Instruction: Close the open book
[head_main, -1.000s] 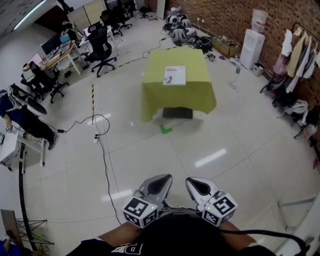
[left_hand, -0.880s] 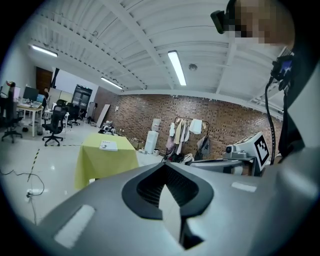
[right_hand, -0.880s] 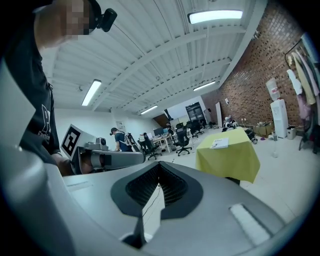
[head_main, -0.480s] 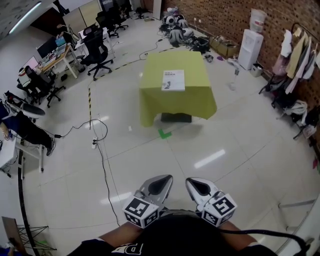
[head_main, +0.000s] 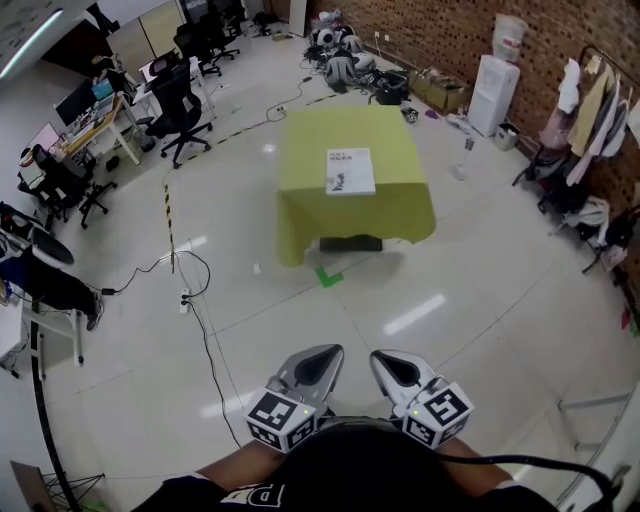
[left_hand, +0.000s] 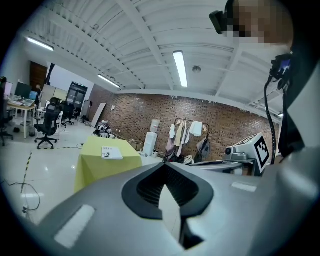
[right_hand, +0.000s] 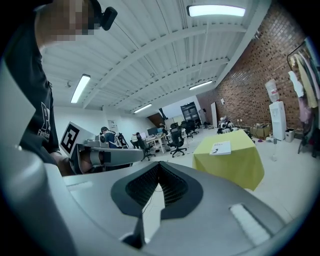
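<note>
jaws pressed together, nothing between them — we hold the left gripper (head_main: 330, 354) and right gripper (head_main: 381, 358) side by side, near us, above the tiled floor (head_main: 450, 300). far ahead, the book (head_main: 350, 170) lies flat on the yellow-green table (head_main: 400, 150) — well apart from both.

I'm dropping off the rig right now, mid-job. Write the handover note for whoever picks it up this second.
Left hand-held gripper: shut, nothing between the jaws, held low in front of the body.
Right hand-held gripper: shut, nothing between the jaws, beside the left one.
Book: lies flat on the table under a yellow-green cloth, far ahead across the floor and out of reach. It is too far to tell whether it lies open.
Done: nothing on the book yet.
Left: walk up to the table, check the book, and fold it shut if it is open.
</note>
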